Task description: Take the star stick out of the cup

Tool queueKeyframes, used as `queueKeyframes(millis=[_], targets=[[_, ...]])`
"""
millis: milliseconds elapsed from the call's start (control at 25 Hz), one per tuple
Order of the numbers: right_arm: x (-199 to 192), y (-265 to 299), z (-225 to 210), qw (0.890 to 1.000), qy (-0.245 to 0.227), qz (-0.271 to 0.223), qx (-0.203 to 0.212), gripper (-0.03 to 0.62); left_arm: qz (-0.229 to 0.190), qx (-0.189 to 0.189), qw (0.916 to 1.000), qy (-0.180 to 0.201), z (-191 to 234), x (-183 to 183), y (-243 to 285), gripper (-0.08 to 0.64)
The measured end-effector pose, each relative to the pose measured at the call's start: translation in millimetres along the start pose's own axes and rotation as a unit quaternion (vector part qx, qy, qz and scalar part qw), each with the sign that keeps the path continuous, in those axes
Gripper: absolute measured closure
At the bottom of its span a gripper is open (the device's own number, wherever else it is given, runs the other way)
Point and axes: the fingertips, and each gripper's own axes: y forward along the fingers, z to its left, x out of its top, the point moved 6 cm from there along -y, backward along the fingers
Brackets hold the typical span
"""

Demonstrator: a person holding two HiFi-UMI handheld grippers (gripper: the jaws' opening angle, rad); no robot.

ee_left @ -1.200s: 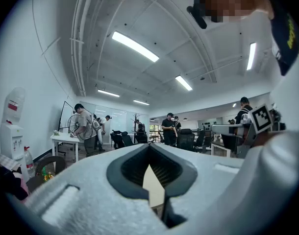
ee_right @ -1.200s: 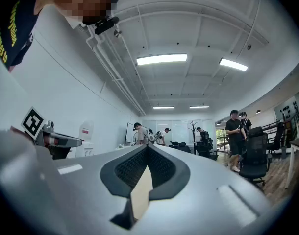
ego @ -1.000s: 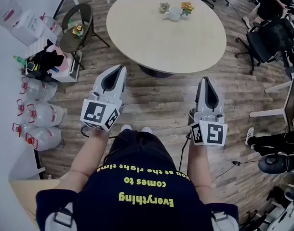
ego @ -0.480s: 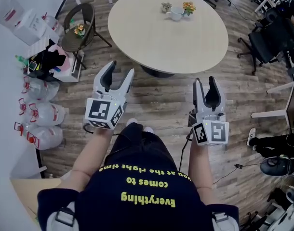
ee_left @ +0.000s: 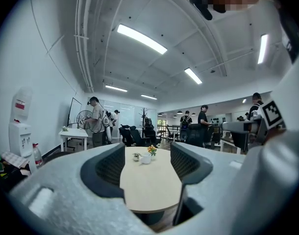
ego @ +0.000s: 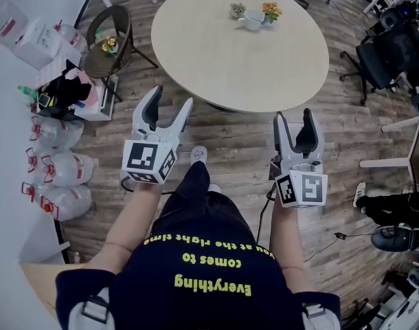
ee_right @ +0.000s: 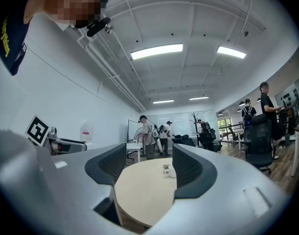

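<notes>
While I hold both arms out level in front of me, my left tongs (ego: 172,99) and my right tongs (ego: 294,115) are both spread wide. They have just been opening, and nothing is between them. Both point at the round tabletop (ego: 216,67). Its near edge is just past their tips, and they do not touch it.

On the far side of the tabletop stands the white cup (ego: 251,22), well apart from both tongs. A small yellow and orange thing (ego: 267,9) shows just right of the cup. It is too small for me to tell if it is the star stick. A little pot (ego: 235,9) sits just left of the cup. The rest of the tabletop is bare and pale.

One of my shoes (ego: 199,155) pokes out on the wood floor (ego: 237,157) between the two tongs. To the left of the tabletop is a dark round chair (ego: 113,36), and nearer to me on the left lie big water jugs (ego: 58,165). On the right stand black office chairs (ego: 391,53). Far behind the tabletop, some people (ee_left: 96,121) are standing.
</notes>
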Motion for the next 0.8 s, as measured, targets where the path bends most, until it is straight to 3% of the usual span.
queueKeyframes(millis=[480, 800], targets=[[9.8, 137.9, -18.7, 1.000, 0.015, -0.025, -0.011, 0.302, -0.011, -0.020, 0.9997, 0.009, 88.1, 25.5, 115.8, 0.264], [-4.6, 175.1, -37.3, 0.999, 0.017, -0.001, -0.048, 0.301, -0.006, -0.049, 0.9988, 0.000, 111.8, 23.2, 176.8, 0.264]])
